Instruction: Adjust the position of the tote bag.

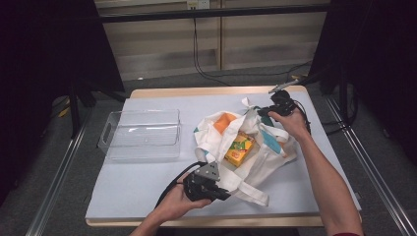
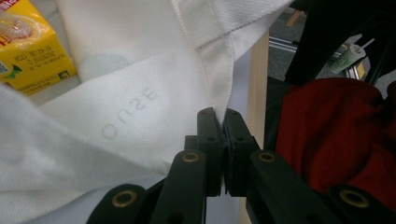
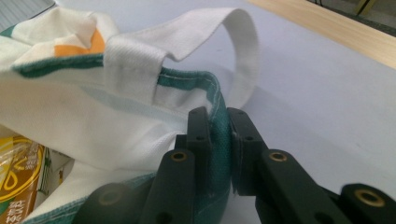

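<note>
A white cloth tote bag (image 1: 255,157) with orange and teal patches lies open in the middle of the table. A yellow juice carton (image 1: 239,149) rests inside its mouth. My left gripper (image 1: 222,192), near the front edge, is shut on the bag's near hem (image 2: 219,88); the carton (image 2: 28,46) lies beyond. My right gripper (image 1: 263,111), at the far right of the bag, is shut on the teal-trimmed far rim (image 3: 219,135), just beside a white handle loop (image 3: 238,51). The two grips hold the bag's mouth apart.
A clear plastic bin (image 1: 141,133) stands empty to the left of the bag. The table's wooden edge (image 1: 206,91) runs along the far side. A loose white strap (image 1: 253,195) trails toward the front edge. A red sleeve (image 2: 336,130) is close by the left gripper.
</note>
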`<state>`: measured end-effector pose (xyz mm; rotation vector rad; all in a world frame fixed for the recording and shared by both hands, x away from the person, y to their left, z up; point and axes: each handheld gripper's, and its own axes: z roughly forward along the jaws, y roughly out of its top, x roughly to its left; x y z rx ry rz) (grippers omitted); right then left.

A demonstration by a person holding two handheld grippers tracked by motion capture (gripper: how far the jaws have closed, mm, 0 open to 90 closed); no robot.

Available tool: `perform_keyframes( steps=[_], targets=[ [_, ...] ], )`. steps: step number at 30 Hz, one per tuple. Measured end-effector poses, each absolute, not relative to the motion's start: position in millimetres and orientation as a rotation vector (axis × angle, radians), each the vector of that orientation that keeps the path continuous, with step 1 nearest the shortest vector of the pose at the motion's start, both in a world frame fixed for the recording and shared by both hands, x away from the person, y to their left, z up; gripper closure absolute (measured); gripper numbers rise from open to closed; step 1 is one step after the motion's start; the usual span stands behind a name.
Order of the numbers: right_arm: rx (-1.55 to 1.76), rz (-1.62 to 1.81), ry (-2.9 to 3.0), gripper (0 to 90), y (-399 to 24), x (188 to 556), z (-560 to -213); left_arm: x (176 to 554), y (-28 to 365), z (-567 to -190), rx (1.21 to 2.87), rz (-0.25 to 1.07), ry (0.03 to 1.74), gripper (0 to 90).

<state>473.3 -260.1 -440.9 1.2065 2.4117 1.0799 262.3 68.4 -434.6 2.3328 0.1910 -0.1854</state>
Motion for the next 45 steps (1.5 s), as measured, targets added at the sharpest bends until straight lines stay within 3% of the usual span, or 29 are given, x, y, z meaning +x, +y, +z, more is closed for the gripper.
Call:
perform_keyframes(
  steps=[17, 30, 36, 42, 45],
  targets=[
    [1.126, 1.086, 2.545, 79.9, -231.8, 468.6, -456.9, 270.5, 49.3, -466.5, 2.416, -0.176, 0.21, 86.9],
    [1.077, 0.958, 2.622, 78.8, -216.0, 468.6, -470.3, 268.8, 50.4, -465.5, 2.421, -0.163, 0.223, 83.5],
    [1.054, 1.026, 2.54, 58.7, -223.6, 463.6, -450.9, 269.7, 58.8, -456.5, 2.379, -0.137, 0.255, 72.4],
    [1.021, 1.154, 2.497, 51.1, -236.6, 447.3, -428.6, 273.1, 66.7, -454.6, 2.283, -0.158, 0.268, 61.7],
    [1.023, 1.193, 2.467, 41.6, -244.0, 430.1, -423.4, 275.1, 73.0, -448.1, 2.269, -0.146, 0.284, 57.4]
  ],
)
